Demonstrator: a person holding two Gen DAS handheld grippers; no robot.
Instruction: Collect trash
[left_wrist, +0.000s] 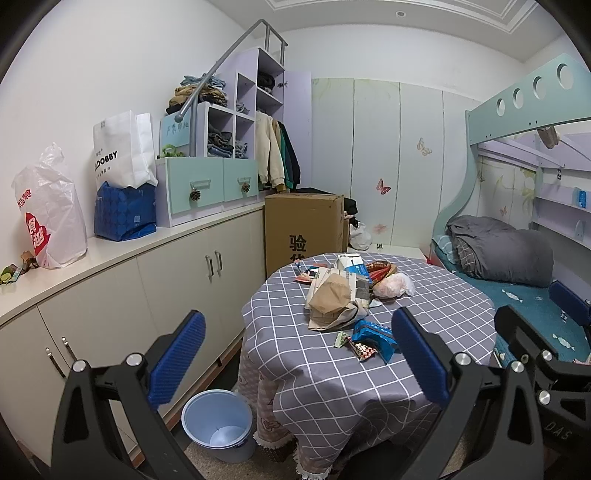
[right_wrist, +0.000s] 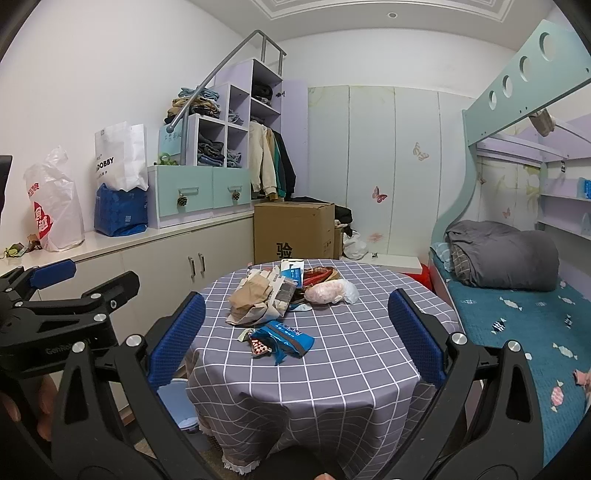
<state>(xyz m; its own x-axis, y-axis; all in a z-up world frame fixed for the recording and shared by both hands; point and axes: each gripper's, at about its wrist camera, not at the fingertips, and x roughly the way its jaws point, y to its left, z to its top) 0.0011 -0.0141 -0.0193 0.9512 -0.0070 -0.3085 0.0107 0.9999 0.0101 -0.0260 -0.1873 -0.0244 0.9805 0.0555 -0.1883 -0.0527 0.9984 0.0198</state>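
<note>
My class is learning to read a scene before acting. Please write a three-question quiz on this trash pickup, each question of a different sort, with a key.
1. True or false: the left gripper is shut on a wrapper.
2. Where does the bin stand? A) on the table B) on the floor beside the table C) on the bed
3. Fill in: the trash nearest the grippers is a ____ packet.

Key
1. False: both the left and the right gripper are open and hold nothing.
2. B
3. blue
</note>
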